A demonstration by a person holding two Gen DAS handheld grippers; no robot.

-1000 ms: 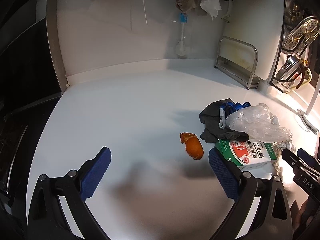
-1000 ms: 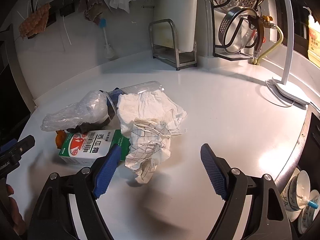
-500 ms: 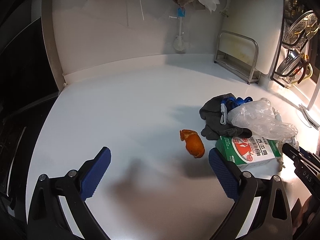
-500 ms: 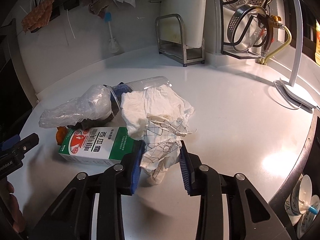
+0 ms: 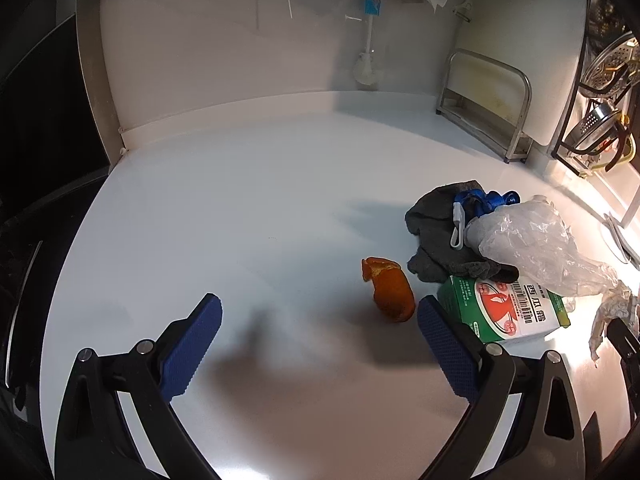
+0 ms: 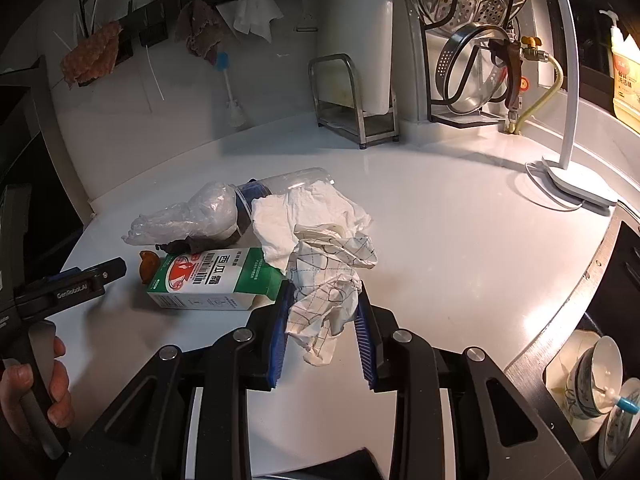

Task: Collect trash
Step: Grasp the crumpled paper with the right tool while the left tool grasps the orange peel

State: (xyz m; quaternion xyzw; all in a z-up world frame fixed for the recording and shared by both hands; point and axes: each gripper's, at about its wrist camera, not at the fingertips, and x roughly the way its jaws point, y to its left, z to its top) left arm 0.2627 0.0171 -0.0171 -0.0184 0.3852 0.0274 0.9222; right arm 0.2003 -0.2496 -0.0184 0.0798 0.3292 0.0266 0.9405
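My right gripper is shut on a crumpled checked paper wrapper, which joins a white crumpled tissue behind it. Left of it lie a green and white carton, a clear plastic bag and an orange peel. My left gripper is open and empty, low over the white counter. The orange peel lies just ahead of its right finger. The carton, a grey cloth and the plastic bag lie further right.
A metal rack with a white cutting board stands at the back wall. A pot-lid rack and a white lamp base are at the right. Cloths hang on a wall rail. Dishes sit below the counter edge at right.
My right gripper has closed on the checked wrapper and lifted it slightly. My left gripper has come a little closer to the orange peel and stays open.
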